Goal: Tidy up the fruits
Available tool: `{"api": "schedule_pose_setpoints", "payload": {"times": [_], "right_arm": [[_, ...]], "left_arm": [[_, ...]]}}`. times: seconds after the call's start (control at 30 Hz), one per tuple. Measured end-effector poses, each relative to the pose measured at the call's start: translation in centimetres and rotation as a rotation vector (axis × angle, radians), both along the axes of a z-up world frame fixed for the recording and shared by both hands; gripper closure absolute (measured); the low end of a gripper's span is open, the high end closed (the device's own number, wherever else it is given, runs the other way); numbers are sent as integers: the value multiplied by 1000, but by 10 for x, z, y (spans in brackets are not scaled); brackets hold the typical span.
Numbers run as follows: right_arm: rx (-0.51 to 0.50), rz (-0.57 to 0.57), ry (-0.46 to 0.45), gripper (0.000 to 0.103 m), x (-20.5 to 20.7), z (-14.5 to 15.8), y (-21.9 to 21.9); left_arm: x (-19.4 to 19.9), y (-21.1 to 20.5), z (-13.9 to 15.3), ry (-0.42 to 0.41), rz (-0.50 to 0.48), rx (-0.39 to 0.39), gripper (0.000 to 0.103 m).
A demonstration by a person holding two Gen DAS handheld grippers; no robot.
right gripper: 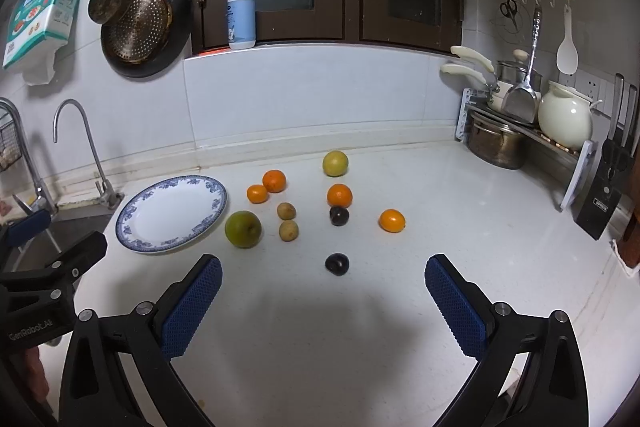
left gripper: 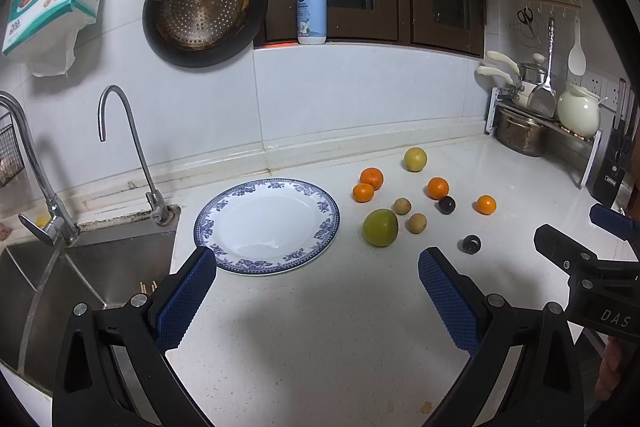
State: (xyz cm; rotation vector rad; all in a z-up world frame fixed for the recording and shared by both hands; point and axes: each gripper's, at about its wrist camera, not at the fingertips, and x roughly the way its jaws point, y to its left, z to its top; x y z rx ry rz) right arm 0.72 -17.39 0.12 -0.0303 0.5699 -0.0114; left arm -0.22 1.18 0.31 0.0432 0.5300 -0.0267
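Observation:
A blue-patterned white plate (left gripper: 267,225) (right gripper: 171,213) lies empty on the white counter beside the sink. To its right lie loose fruits: a large green fruit (left gripper: 380,227) (right gripper: 243,229), a yellow-green fruit (left gripper: 415,159) (right gripper: 335,163), several oranges such as one at the right (left gripper: 486,204) (right gripper: 392,220), two small brown fruits (right gripper: 288,230), and two dark plums (right gripper: 336,263) (right gripper: 339,215). My left gripper (left gripper: 316,273) is open and empty above the counter in front of the plate. My right gripper (right gripper: 323,281) is open and empty, just short of the nearer plum.
A steel sink (left gripper: 80,275) with two taps (left gripper: 124,147) lies left of the plate. A rack with pots and a white jar (right gripper: 564,121) and a knife block (right gripper: 608,195) stand at the back right. Pans (left gripper: 204,7) hang on the wall.

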Motion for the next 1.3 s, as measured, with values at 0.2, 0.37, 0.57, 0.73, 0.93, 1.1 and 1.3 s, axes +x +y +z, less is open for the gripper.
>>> {"api": "schedule_pose_setpoints", "payload": {"times": [0.2,0.37,0.57,0.73,0.93,1.1,1.3], "right_arm": [[3,0,4,0,2,-1,0],[3,2,4,0,2,-1,0],[8,0,10,0,5,-2,-1],[10,2,16,0,5,-4,-3],[17,1,33,0,9,-8,-6],[14,0,54,1,16,-13,-7],[43,-7,74,0,35,-21,-9]], "left_arm": [[3,-2,-1,-1,-6,0,0],[4,-3,-2,-1,-14,-1,0],[5,-5,-2,0,-21,3,0],[6,-6,-3,4,-22,11,0],[10,-7,-6,16,-32,19,0],[20,-9,-9,35,-72,23,0],[44,-15,-14,60,-129,43,3]]}}
